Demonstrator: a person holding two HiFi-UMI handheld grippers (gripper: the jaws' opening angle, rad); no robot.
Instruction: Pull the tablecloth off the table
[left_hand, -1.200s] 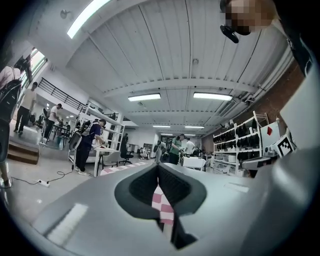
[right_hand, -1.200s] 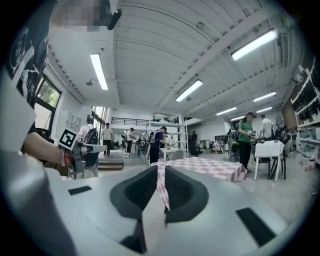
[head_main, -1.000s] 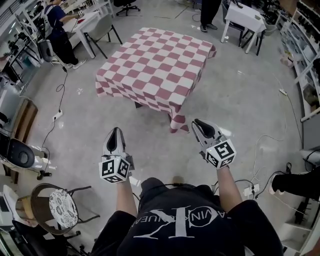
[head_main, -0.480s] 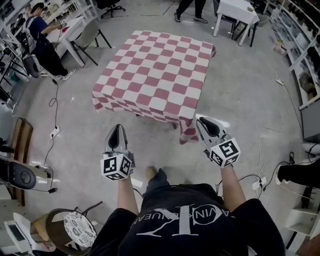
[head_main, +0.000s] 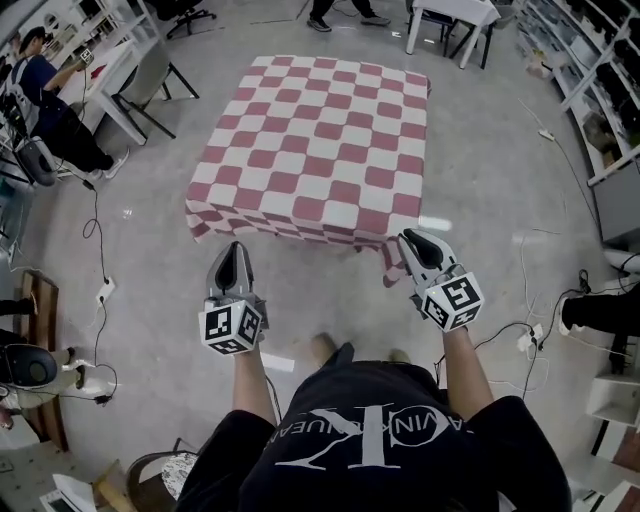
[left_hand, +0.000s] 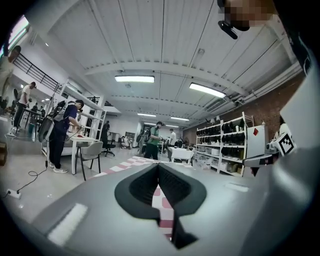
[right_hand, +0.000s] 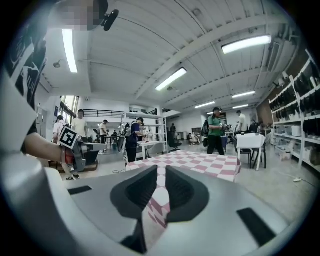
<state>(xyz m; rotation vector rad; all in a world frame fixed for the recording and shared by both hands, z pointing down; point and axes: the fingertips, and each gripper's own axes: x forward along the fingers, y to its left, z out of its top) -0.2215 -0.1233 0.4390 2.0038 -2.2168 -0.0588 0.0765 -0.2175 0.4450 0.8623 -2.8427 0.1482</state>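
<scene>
checked tablecloth (head_main: 320, 140) spread flat, 12 o'clock | grey concrete floor (head_main: 500, 200), cable (head_main: 97, 240) 9 o'clock, shelves (head_main: 600, 60) 2 o'clock | left gripper (head_main: 234, 250), right gripper (head_main: 409, 240): jaws pressed together, empty, near cloth edge

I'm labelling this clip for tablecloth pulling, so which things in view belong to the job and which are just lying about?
Belongs to the job:
checkered tablecloth, spread over its table
left hand-held gripper, shut
right hand-held gripper, shut

Just lying about:
white table
grey chair
power strip on the floor
shelving
</scene>
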